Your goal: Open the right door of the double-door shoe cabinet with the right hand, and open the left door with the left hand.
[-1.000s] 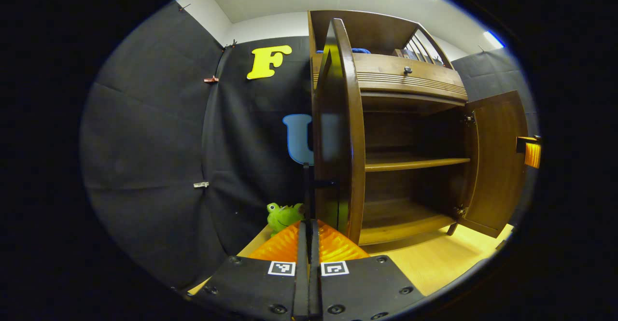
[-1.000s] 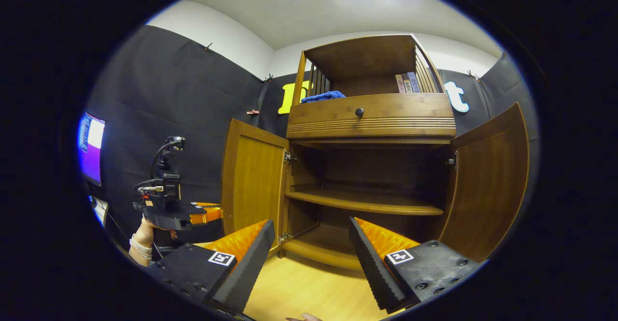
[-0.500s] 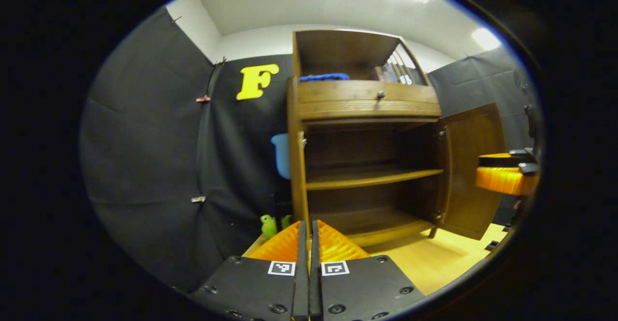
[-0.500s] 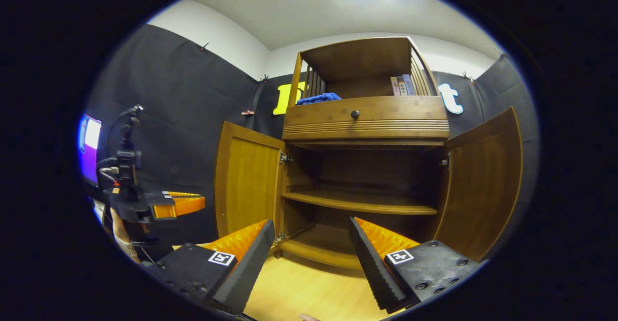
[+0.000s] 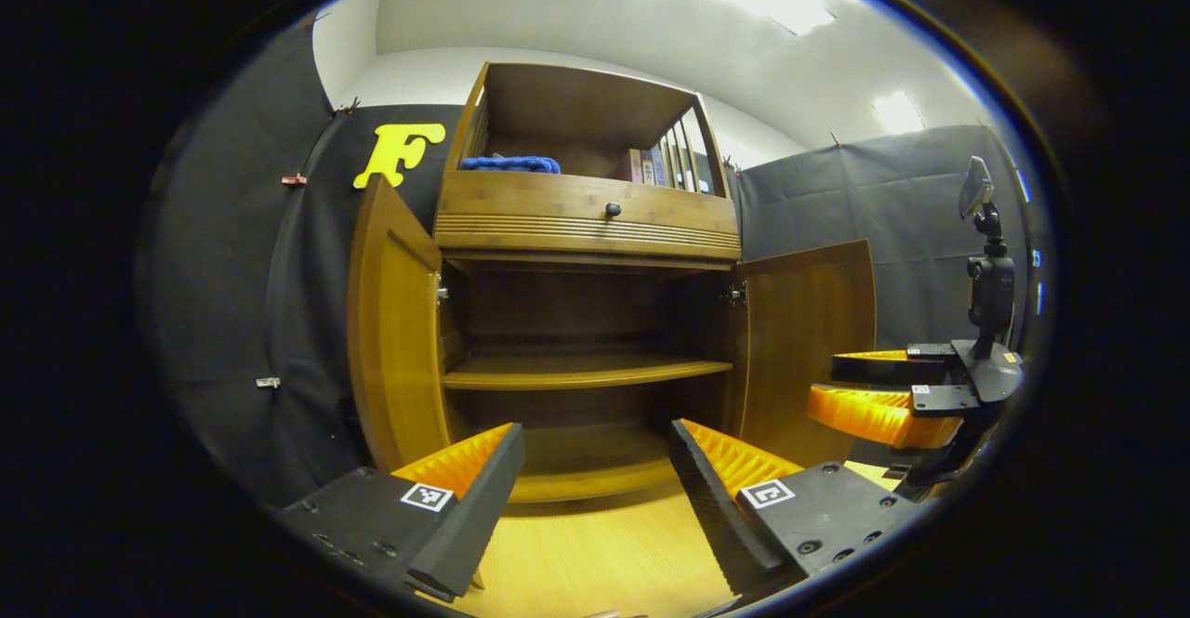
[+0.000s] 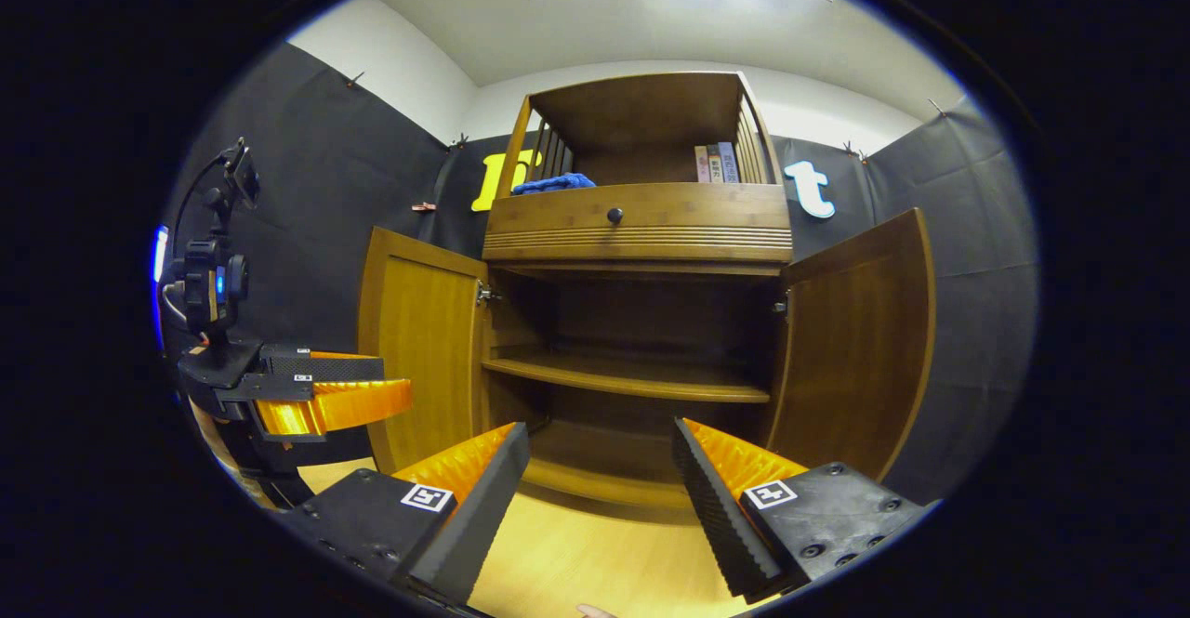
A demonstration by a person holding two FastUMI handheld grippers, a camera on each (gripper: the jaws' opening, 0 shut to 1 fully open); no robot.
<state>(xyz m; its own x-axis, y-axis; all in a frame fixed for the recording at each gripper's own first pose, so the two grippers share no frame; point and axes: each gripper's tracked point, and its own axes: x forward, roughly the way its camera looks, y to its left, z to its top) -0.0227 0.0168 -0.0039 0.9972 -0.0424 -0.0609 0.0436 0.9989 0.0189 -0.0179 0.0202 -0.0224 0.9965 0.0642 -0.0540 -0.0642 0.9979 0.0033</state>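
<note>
Nearest, in the left gripper view: left gripper hovering over the wooden floor, fingers spread wide apart, gripping nothing. Off to its right, at about the same depth: right gripper seen side-on, fingers parted, nothing between them.

Same in the right gripper view: right gripper gaping above the floor, clasping nothing; left gripper hanging out to the side, fingers apart, well clear of the left door.

Farther off: double-door shoe cabinet facing both cameras, with both doors swung outward. Left door standing wide on its hinges; right door likewise, showing its inner face. Neither gripper touching either door.

Between the doors: 2 bare shelf levels, middle shelf and bottom board, nothing lying on them.

Farthest and highest: drawer knob, a blue cloth and a few books sitting in the upper compartment.

Judging from this: both openings looking done, 2 of 2 doors wide. Nothing apparently left except perhaps drawing the grippers away.
</note>
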